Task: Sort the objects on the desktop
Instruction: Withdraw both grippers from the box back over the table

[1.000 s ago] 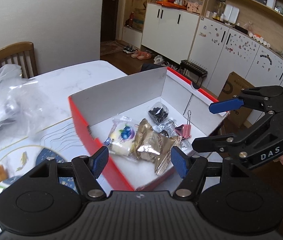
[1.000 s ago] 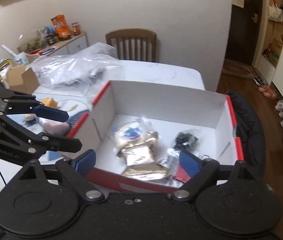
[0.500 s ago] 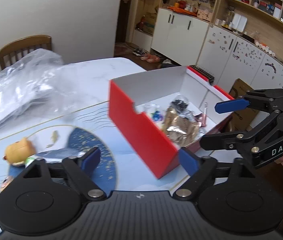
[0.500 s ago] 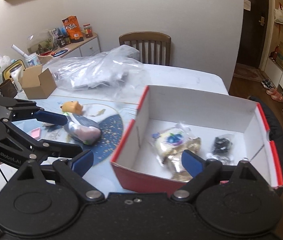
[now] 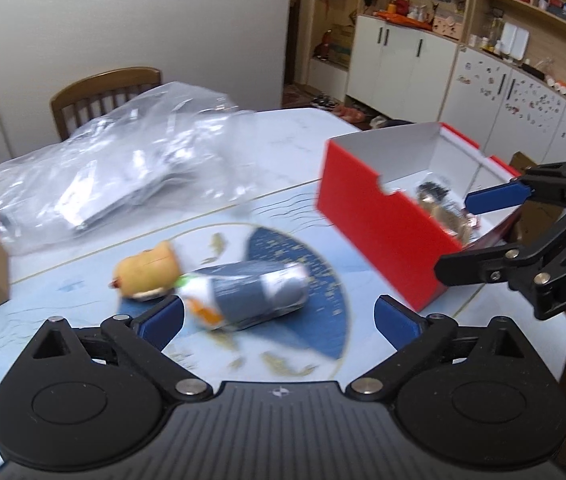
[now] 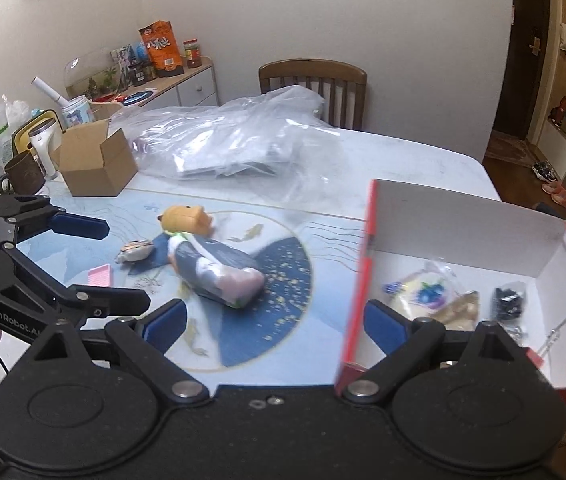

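Note:
A red box (image 5: 379, 216) with a white inside stands on the table's right; it also shows in the right wrist view (image 6: 471, 240) and holds snack packets (image 6: 431, 292) and a black clip bundle (image 6: 507, 302). A grey-blue wrapped packet (image 5: 251, 294) lies on the blue mat beside a yellow toy (image 5: 147, 274); both show in the right wrist view, the packet (image 6: 215, 276) and the toy (image 6: 185, 220). My left gripper (image 5: 279, 318) is open and empty, just short of the packet. My right gripper (image 6: 273, 320) is open and empty, near the box's left wall.
A large clear plastic bag (image 6: 235, 144) lies at the table's back, a brown carton (image 6: 91, 164) to its left. A small striped toy (image 6: 135, 250) and a pink card (image 6: 99, 276) lie left of the packet. A mug (image 6: 23, 176) and a wooden chair (image 6: 315, 84) stand beyond.
Both grippers have swung left, away from the box and toward the mat. The packet and yellow toy now sit in front of the left gripper. Both stay open.

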The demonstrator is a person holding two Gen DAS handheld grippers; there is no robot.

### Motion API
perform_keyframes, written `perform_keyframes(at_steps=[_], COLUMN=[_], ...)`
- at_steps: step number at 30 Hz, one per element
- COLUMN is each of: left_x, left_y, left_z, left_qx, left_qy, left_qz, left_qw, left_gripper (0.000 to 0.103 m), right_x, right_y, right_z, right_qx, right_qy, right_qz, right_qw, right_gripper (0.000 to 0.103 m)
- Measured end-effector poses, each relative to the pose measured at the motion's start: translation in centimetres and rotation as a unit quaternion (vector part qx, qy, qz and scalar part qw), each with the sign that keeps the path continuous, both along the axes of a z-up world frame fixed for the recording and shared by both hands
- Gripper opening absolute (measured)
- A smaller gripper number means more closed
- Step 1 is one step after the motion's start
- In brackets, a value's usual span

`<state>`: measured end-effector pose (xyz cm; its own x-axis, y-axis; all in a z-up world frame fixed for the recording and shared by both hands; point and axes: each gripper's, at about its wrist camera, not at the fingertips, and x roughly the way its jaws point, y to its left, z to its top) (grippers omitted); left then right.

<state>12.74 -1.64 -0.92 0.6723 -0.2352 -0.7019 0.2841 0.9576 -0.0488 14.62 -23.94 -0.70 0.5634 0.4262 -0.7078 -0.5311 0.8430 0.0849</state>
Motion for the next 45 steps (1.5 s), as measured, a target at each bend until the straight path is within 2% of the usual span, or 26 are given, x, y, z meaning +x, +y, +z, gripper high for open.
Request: perform_keyframes(at_steps=[10,21,36,45], left_x=[-0.7,-0.5,1.3,1.9], left_y=[5.6,10.1,12.4,12.9], left_z=[-1.3,-4.4,-9.0,-10.2], left_qx=[0.008,0.032,0.055,0.043], left_qy=[0.013,0.029,0.063,0.078], left_qz=[0.022,0.039,0.034,0.036], left_qw=[0.9996,0.9983,0.9959,0.9954], left_gripper=[0.102,0.102,0.102,0.102], right_x=[0.5,2.9,6.3,8.0], right_y=[5.4,9.4,11.9,13.8], right_z=[-0.9,-3.0,-6.3,-8.4], right_qx=[-0.01,-0.043,-0.08,-0.096], right_qy=[0.011,0.014,0.036,0.054], right_qz=[0.013,0.035,0.051,0.088], right_qw=[1.0,0.998,0.995,0.99], right_gripper=[0.095,0.095,0.095,0.095])
